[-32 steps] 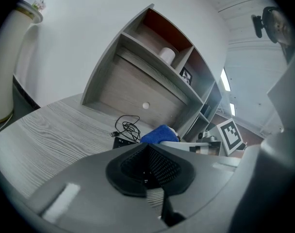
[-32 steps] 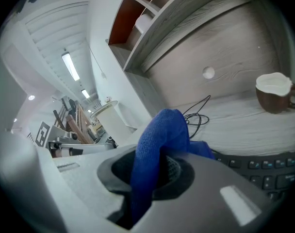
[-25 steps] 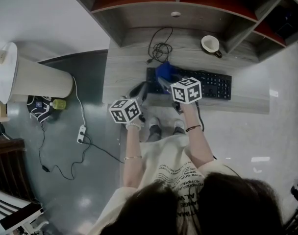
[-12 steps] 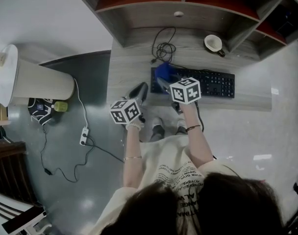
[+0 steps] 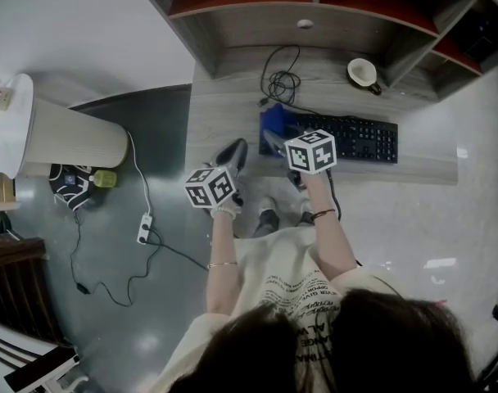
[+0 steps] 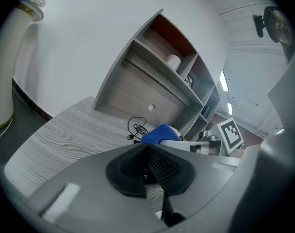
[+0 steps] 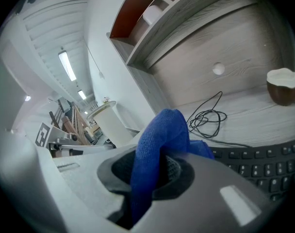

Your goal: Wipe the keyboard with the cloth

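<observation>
The right gripper [image 7: 150, 181] pinches the blue cloth [image 7: 159, 135] between its jaws. The cloth rises in a fold above the jaws and bunches just ahead of them. In the head view this right gripper [image 5: 278, 142] points away from the person, with the cloth [image 5: 274, 122] over the left end of the keyboard [image 5: 351, 138]. The rest of the black keyboard [image 7: 264, 161] runs off to the gripper's right along the desk [image 5: 220, 105].

Beyond the cloth, farther from the gripper, a coiled black cable [image 7: 208, 118] lies on the desk. Off to the gripper's far right a cup [image 7: 283, 86] stands near the back panel of the shelf unit [image 7: 201, 42].

To the left of the right gripper, the left gripper [image 6: 147, 166] has its jaws pressed together with nothing between them. It hovers over the front left part of the desk [image 6: 55, 140], apart from the keyboard. Ahead of it and to its right are the cloth [image 6: 159, 134] and the cable [image 6: 138, 128].
</observation>
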